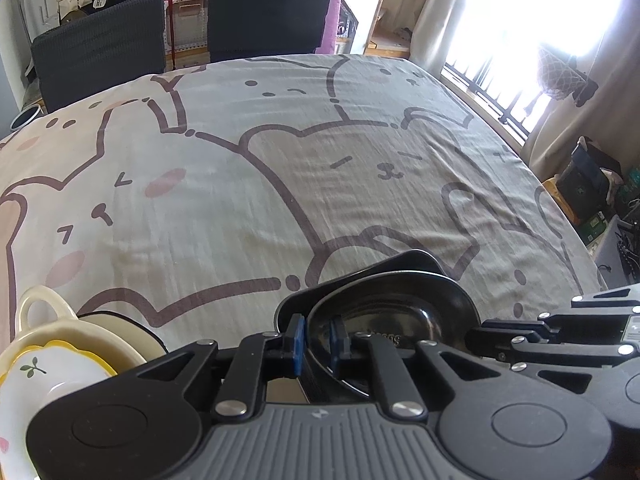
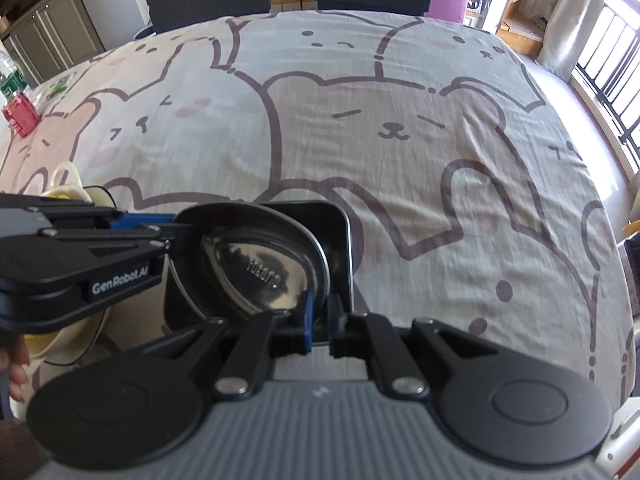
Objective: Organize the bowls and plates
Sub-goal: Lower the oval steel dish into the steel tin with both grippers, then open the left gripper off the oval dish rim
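Note:
A black oval bowl (image 1: 400, 300) (image 2: 256, 264) with a shiny bottom is held tilted over a black square plate (image 2: 336, 240) near the table's front edge. My left gripper (image 1: 318, 346) is shut on the bowl's left rim; it also shows in the right wrist view (image 2: 168, 234). My right gripper (image 2: 319, 320) is shut on the bowl's near right rim, and its body (image 1: 560, 332) enters the left wrist view from the right. A cream handled dish (image 1: 60, 324) (image 2: 68, 184) holding a white flower-edged bowl (image 1: 52, 368) sits to the left.
The table wears a cartoon-bear cloth (image 1: 280, 168) (image 2: 400, 120). Two dark chairs (image 1: 100, 40) (image 1: 268, 16) stand at the far side. A red box (image 2: 20, 116) and a bottle (image 2: 10, 76) are at the far left. A window with railings (image 1: 500, 92) is on the right.

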A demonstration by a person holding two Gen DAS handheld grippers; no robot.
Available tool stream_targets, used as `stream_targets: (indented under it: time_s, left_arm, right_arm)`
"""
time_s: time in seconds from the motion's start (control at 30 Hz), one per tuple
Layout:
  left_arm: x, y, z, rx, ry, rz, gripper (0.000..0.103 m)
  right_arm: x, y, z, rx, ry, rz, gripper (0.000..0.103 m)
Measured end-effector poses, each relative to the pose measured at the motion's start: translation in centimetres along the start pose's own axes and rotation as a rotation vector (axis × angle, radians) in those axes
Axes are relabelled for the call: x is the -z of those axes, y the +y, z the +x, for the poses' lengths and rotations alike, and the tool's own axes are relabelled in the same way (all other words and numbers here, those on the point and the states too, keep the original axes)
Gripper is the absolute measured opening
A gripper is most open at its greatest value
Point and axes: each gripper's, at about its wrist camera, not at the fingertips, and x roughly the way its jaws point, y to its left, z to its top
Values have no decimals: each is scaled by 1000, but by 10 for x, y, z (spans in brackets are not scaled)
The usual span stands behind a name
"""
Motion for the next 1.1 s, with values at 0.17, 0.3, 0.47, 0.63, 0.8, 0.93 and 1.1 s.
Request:
stream_targets:
  time_s: [0.17, 0.3, 0.47, 0.63, 0.8, 0.93, 1.1]
  left_arm:
    - [-1, -1, 5, 6, 4, 5, 15]
    - [-2, 0, 8, 9, 6, 6, 21]
    - [-3, 1, 12, 11, 12, 3, 21]
    - [-4, 1, 14, 17, 13, 1, 21]
    - [-5, 1, 15, 17, 12, 0, 21]
    - [-6, 3, 15, 30, 6, -10, 21]
    - [-7, 1, 12, 43, -7, -8, 24]
  right_arm:
    - [-3, -1, 8, 10, 19, -1, 11]
    - [-5, -2, 13, 16, 36, -8, 12]
    - [-6, 1, 18, 13, 48, -22, 14]
    - [-7, 0, 24, 11, 67, -31, 17]
    - [-8, 2, 26, 4, 72, -48, 24]
    - [-8, 2, 26, -11, 73, -51, 26]
    - [-7, 4, 22, -45, 58, -58, 25]
